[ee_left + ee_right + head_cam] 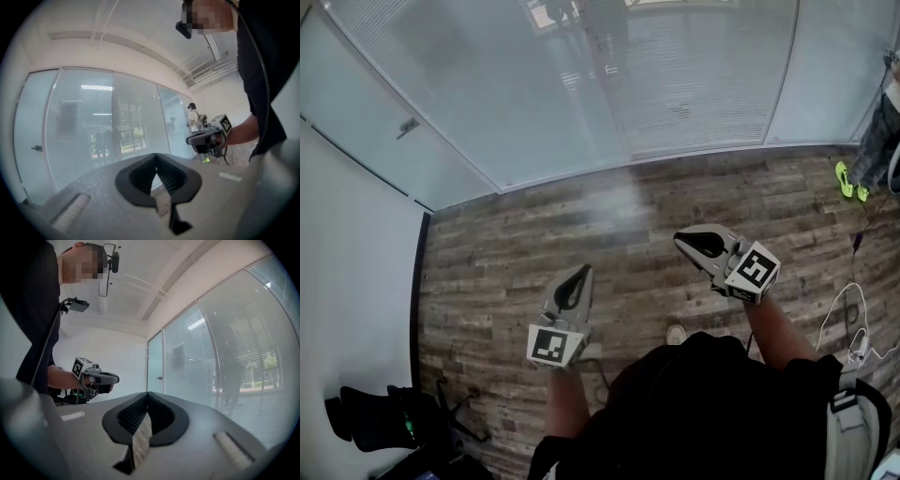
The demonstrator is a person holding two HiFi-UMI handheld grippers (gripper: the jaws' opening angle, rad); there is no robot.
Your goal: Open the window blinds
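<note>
Head view: wood-plank floor (pixel 534 244) below, a glass wall (pixel 487 103) across the top of the frame, with the window blinds (pixel 694 75) lowered behind its panes, slats horizontal. Both grippers are held out level over the floor, pointing toward the glass and well apart from it. The left gripper (pixel 580 271) has its jaws together and nothing between them; the right gripper (pixel 682 239) reads the same, tips closed and empty. The marker cubes face the camera. A door handle (pixel 408 127) sits on the frosted panel at left. Dark bags (pixel 380 417) lie at the lower left by the white wall, a white cable (pixel 851 319) lies looped on the floor at right, and a bystander's green shoes (pixel 851 182) show at the right edge. Left gripper view: the jaws meet at the tips (pixel 156 157), nothing clamped. The blinds (pixel 79 122) hang straight ahead behind the glass, with some daylight and greenery showing through the middle pane. The right gripper (pixel 193 139) is in view to the side, and a second person (pixel 192 118) stands farther along the wall. Right gripper view: the jaws are pressed together (pixel 147 394) and empty. The blinds (pixel 234 343) run along the right half of the frame, and a frosted door (pixel 155 371) closes the far end. The left gripper (pixel 114 378) is held level beside it, not touching anything.
</note>
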